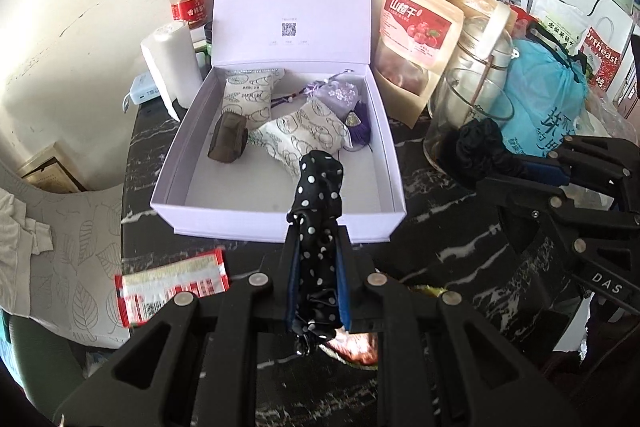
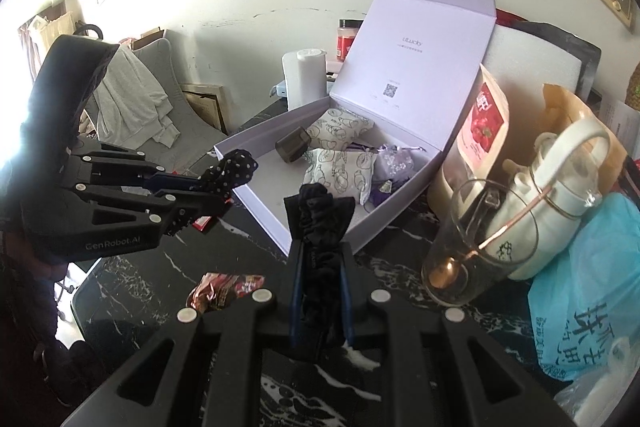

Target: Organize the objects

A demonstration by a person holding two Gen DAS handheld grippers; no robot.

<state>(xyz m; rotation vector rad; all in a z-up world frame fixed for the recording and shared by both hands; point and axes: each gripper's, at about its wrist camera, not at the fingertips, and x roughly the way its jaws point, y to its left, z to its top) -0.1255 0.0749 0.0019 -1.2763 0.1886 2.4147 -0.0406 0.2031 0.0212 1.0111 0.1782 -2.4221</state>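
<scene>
An open lilac gift box (image 1: pixel 362 223) stands on the black marble table, also seen in the right wrist view (image 2: pixel 256 195). It holds two printed sachets (image 1: pixel 304 139), a dark brown pouch (image 1: pixel 227 143) and a purple sachet (image 1: pixel 340 97). My left gripper (image 1: pixel 318 231) is shut on a black polka-dot scrunchie (image 1: pixel 318 195), held just over the box's near wall; it also shows in the right wrist view (image 2: pixel 234 169). My right gripper (image 2: pixel 320 247) is shut on a plain black scrunchie (image 2: pixel 320 215), beside the box's right corner; it also shows in the left wrist view (image 1: pixel 480 147).
A glass cup with a copper spoon (image 2: pixel 480 239), a white lidded jar (image 2: pixel 560 187), a blue plastic bag (image 2: pixel 592 307) and red snack pouches (image 1: pixel 416 35) crowd the right. A paper roll (image 1: pixel 172 63) stands left of the box. Red wrappers (image 1: pixel 172 287) (image 2: pixel 224 289) lie near the front.
</scene>
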